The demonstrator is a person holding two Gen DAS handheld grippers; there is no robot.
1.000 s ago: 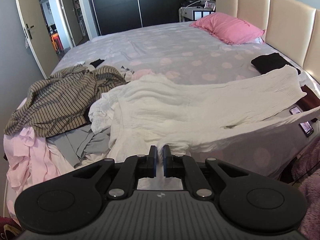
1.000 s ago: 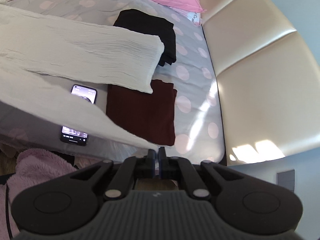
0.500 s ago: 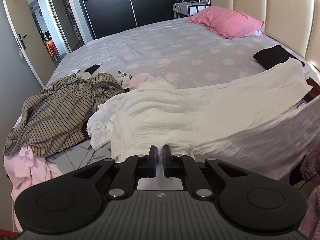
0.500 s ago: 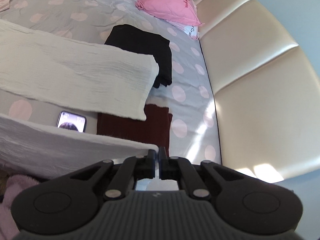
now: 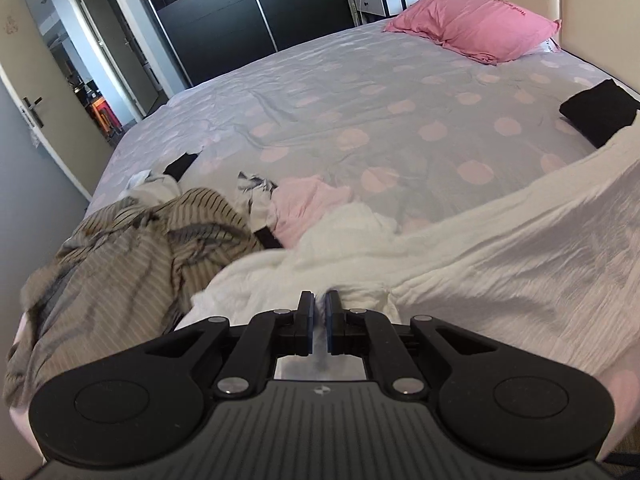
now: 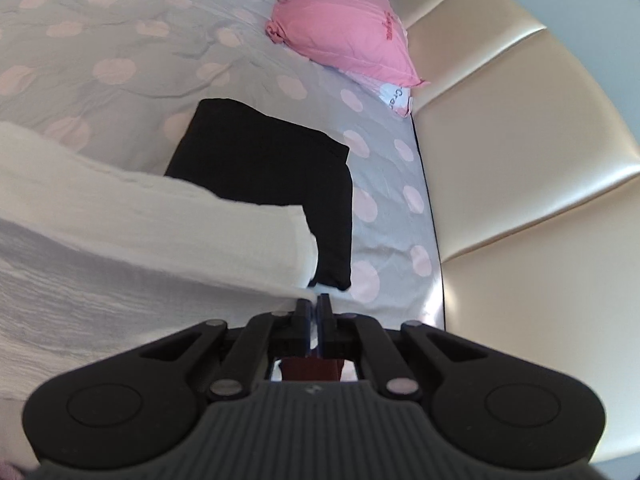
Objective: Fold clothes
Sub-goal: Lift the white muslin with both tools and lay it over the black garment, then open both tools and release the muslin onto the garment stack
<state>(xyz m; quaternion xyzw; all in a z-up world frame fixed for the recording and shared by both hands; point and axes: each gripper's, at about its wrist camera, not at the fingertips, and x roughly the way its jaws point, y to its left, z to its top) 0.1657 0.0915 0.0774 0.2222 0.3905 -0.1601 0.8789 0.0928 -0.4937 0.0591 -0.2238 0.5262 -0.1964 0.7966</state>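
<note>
A: Report the state of each gripper.
B: Left gripper (image 5: 319, 300): fingers pressed together, pinching an edge of the white garment (image 5: 500, 248). Right gripper (image 6: 315, 303): fingers pressed together, pinching another edge of the same garment (image 6: 132, 220).
A: Location of the garment?
B: Spread across the near side of the bed (image 5: 360, 92), partly covering the folded black garment (image 6: 272, 168). A striped garment (image 5: 132, 248) lies crumpled at its left; a pink pillow (image 5: 472, 28) sits by the headboard (image 6: 520, 140).
</note>
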